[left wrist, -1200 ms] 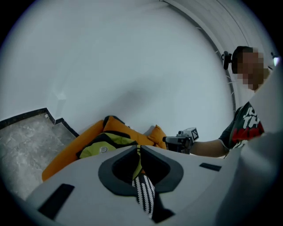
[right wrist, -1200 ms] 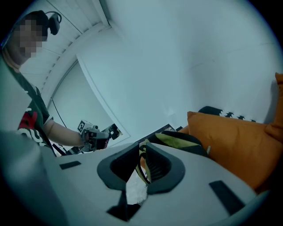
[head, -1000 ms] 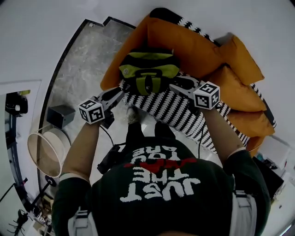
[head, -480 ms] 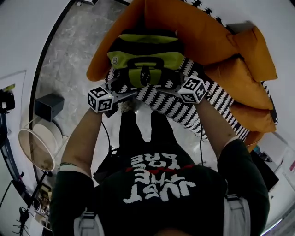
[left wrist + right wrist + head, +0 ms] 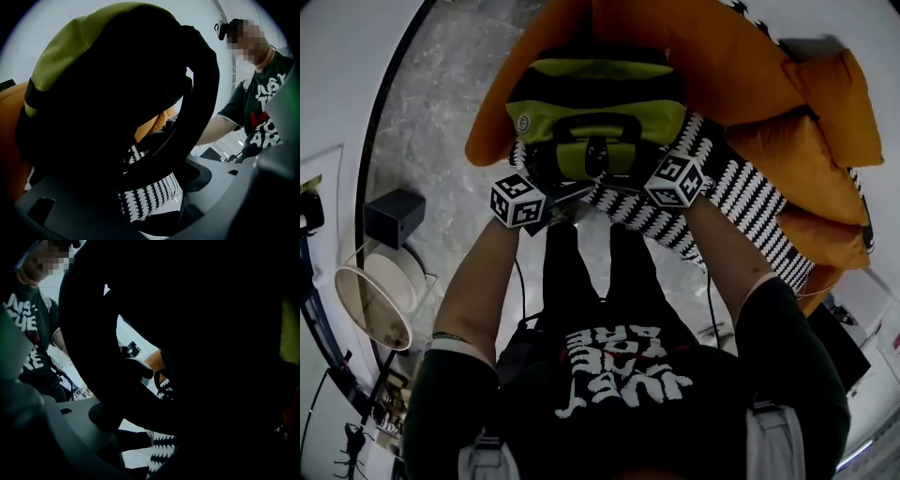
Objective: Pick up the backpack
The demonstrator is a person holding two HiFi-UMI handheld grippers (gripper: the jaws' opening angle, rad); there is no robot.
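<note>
Green and black, the backpack [image 5: 595,103] sits on the seat of an orange sofa [image 5: 694,47], on a black-and-white patterned cover [image 5: 750,202], with its back toward the sofa's backrest. Its long side runs left to right across the head view, and its black carry handle [image 5: 598,128] faces the person.

Both grippers are at the bag's near edge, one on each side of that handle. The left gripper [image 5: 565,191] is at the left lower corner and the right gripper [image 5: 630,178] at the right, about equally close, so neither has the advantage. From each gripper the bag lies straight ahead and rises above it, filling most of the left gripper view [image 5: 93,84] and darkening nearly all of the right gripper view.

A black shoulder strap [image 5: 199,103] arches right across the mouth of the left gripper, with the patterned cover showing below it. A similar strap [image 5: 86,348] crosses in front of the right gripper. It is black on black there, so I cannot tell for either gripper whether the jaws are clenched on the strap or standing apart around it.

The bag looks to be resting on the seat. Judging by this, a lift would turn on both straps being firmly caught and raised evenly, or the bag would tip sideways.
</note>
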